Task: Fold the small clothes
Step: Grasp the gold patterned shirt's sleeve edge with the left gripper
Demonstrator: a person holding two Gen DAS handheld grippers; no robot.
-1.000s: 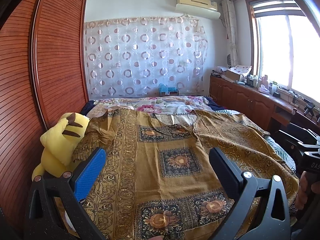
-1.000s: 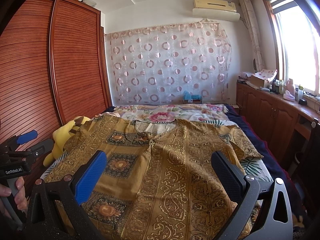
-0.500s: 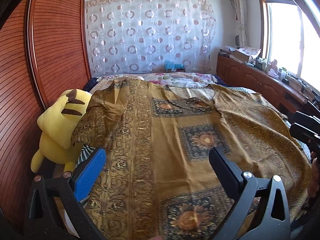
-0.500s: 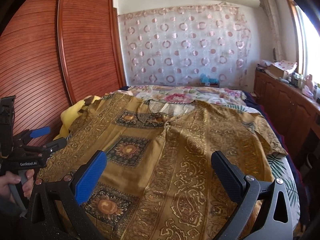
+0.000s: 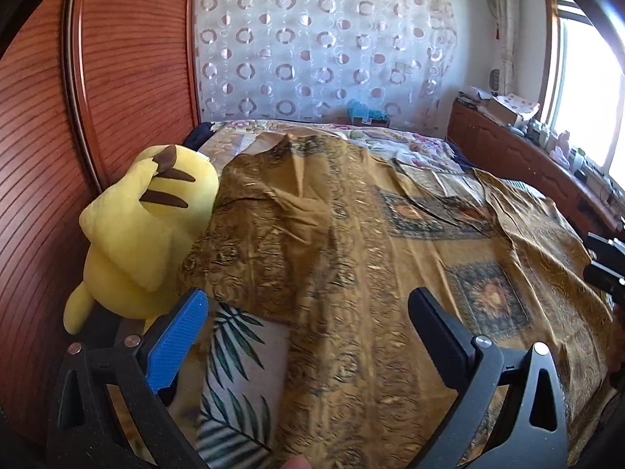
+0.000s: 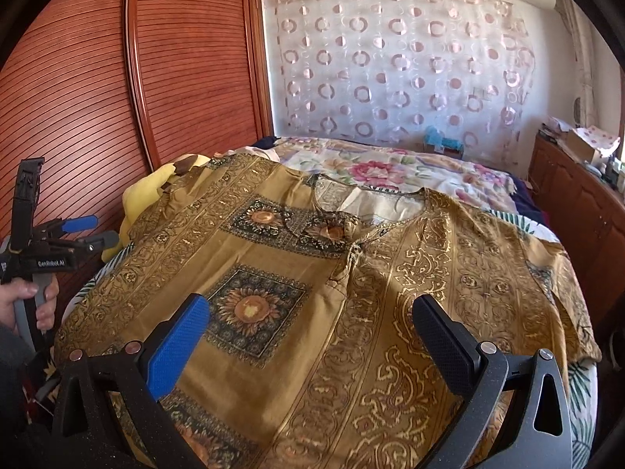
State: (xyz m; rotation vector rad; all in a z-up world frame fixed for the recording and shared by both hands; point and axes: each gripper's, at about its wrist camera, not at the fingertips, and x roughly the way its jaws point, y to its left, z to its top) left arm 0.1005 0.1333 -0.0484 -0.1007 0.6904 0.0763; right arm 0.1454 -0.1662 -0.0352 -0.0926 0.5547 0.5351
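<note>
The left gripper (image 5: 304, 336) gapes wide, holding nothing, over the bed's near left edge, where leaf-print bedsheet (image 5: 234, 355) shows beside the sleeve of the golden-brown patterned shirt (image 5: 351, 258). The right gripper (image 6: 308, 336) is equally spread and empty above the shirt's front (image 6: 312, 273), which lies flat across the bed, neckline toward the far end. A yellow plush toy (image 5: 133, 242) sits at the left edge against the wooden wardrobe (image 5: 129, 62). A circle-patterned curtain (image 6: 390, 66) covers the far wall; the shirt's near hem is cut off.
</note>
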